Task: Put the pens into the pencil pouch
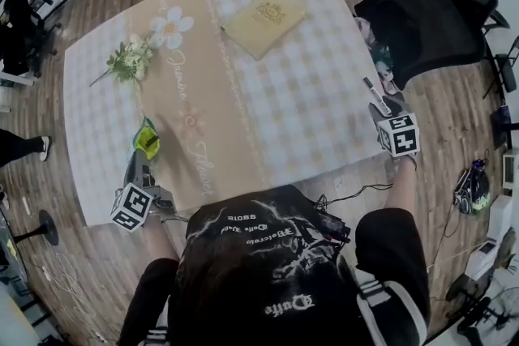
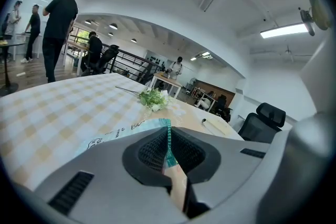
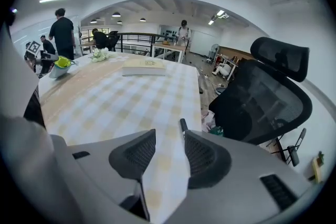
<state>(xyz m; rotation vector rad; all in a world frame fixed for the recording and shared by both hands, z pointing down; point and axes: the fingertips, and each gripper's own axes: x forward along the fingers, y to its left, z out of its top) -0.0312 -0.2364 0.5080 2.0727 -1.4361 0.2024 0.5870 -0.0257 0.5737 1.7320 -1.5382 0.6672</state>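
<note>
A green and teal pencil pouch [image 1: 147, 140] lies near the table's front left corner. My left gripper [image 1: 138, 166] is shut on its near edge, and the teal rim [image 2: 168, 139] is pinched between the pads. A black and white pen [image 1: 375, 91] lies at the table's right edge. My right gripper [image 1: 386, 111] hovers just behind it, open. In the right gripper view the pen's dark tip [image 3: 183, 124] shows just past the right finger, and only tablecloth lies between the jaws of that gripper [image 3: 170, 152]. The pouch [image 3: 62, 65] shows far off to the left there.
A tan notebook [image 1: 263, 20] lies at the far side of the checked tablecloth [image 1: 308, 93], and a flower sprig [image 1: 130, 59] at the far left. A black office chair [image 1: 430, 4] stands close to the table's right edge. People stand in the background.
</note>
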